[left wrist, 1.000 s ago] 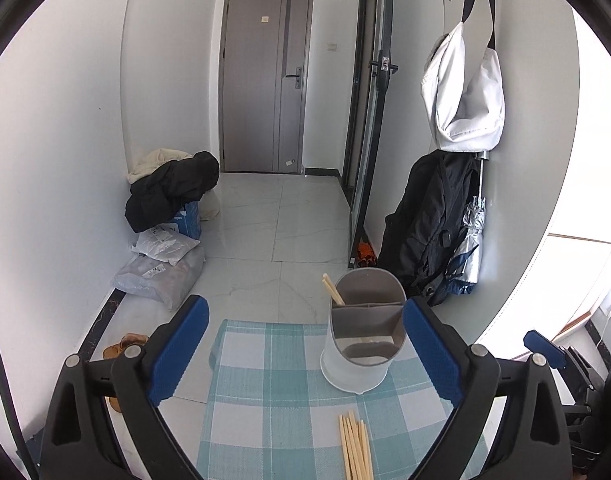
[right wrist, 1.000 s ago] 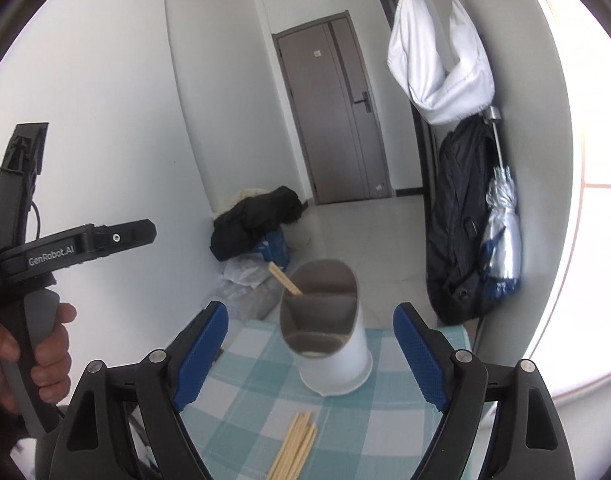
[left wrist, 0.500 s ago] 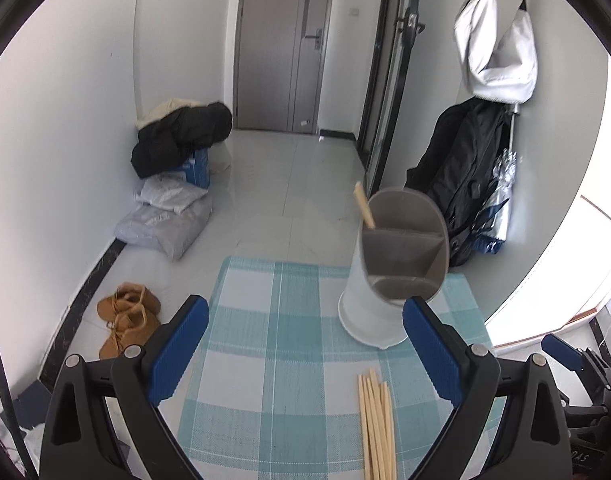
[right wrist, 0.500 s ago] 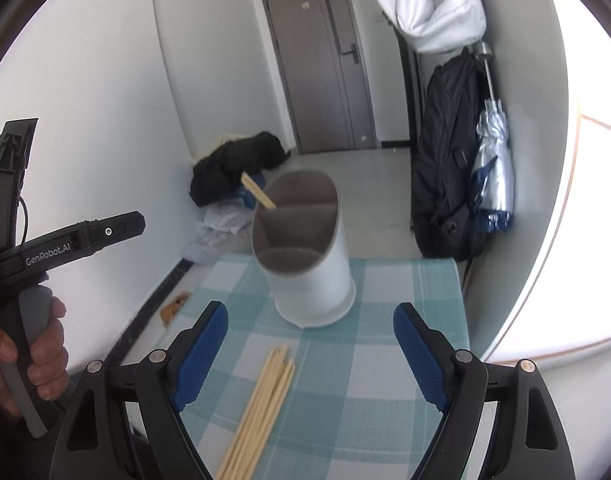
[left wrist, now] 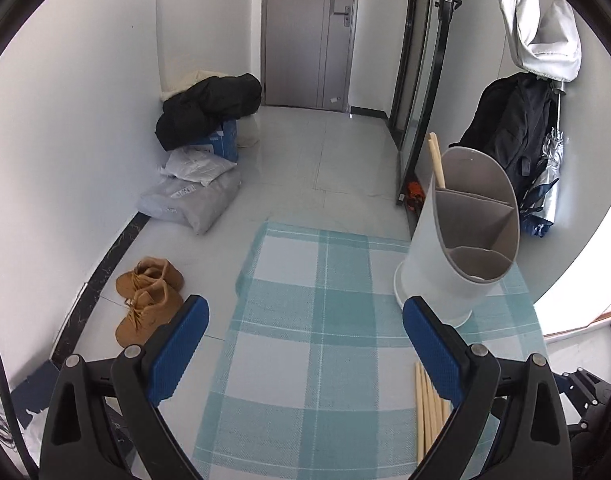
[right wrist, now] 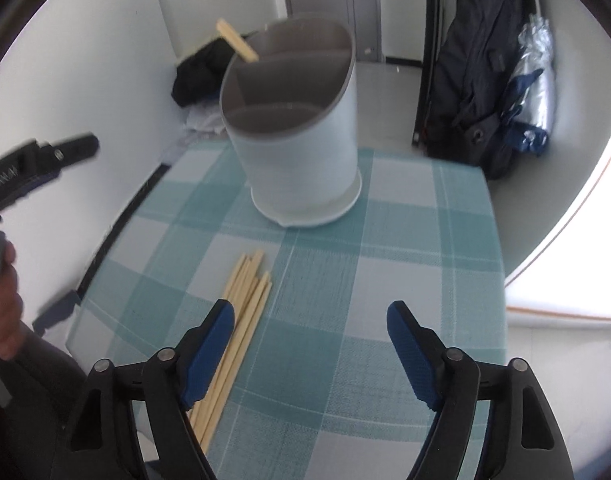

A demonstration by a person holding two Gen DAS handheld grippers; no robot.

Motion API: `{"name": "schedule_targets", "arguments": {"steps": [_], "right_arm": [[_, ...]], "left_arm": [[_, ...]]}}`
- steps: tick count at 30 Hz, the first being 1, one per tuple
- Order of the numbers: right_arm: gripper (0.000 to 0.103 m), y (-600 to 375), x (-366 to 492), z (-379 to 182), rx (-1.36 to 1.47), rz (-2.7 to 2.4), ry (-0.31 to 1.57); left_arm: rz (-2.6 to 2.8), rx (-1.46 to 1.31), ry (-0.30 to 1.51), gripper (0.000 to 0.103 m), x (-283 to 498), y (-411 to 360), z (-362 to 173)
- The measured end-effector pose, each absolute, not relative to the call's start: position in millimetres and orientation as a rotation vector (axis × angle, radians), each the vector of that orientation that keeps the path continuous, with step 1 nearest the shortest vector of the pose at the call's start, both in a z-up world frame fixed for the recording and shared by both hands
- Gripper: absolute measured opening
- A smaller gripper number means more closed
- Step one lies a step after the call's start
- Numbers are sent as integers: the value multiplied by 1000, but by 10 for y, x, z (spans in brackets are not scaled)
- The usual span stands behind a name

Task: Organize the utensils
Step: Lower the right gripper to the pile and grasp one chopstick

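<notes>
Left gripper (left wrist: 305, 344) hangs with jaws apart over bare table (left wrist: 305, 280), empty. A loose bundle of chopsticks (right wrist: 241, 312) lies near the holder (right wrist: 297, 128); only one chopstick (right wrist: 237, 42) stands in its far compartment. Right gripper (right wrist: 311, 344), now lower than a second ago, is closing, nothing between its jaws.

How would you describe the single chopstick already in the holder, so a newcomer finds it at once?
On the checked tablecloth stands a white utensil holder. From its rear compartment one chopstick sticks up, leaning left. The other chopsticks lie flat on the cloth.
</notes>
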State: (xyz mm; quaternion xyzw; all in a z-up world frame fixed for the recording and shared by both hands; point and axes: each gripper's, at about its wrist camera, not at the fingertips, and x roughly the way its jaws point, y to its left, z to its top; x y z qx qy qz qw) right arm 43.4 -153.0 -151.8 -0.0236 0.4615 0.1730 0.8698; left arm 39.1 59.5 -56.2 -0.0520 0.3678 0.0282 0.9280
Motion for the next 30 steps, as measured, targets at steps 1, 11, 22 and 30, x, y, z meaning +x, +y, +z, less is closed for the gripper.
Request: {"name": "schedule_targets", "arguments": {"steps": [1,11,22,30], "right_arm": [[70,-1509,456,-1554,-52,362,979],[53,-1284,623,-1874,-120,346,1094],[42,-987,612,-1918,-245,333,1127],[23,-870,641,-1912,-232,332,1138]], "left_arm": [[59,-112,758,95,393,615,-566],[47,-125,789,95,442,715,-641],[54,-187,814,95,487,877,-663],[82,-238,833,95,502,1023,-704]]}}
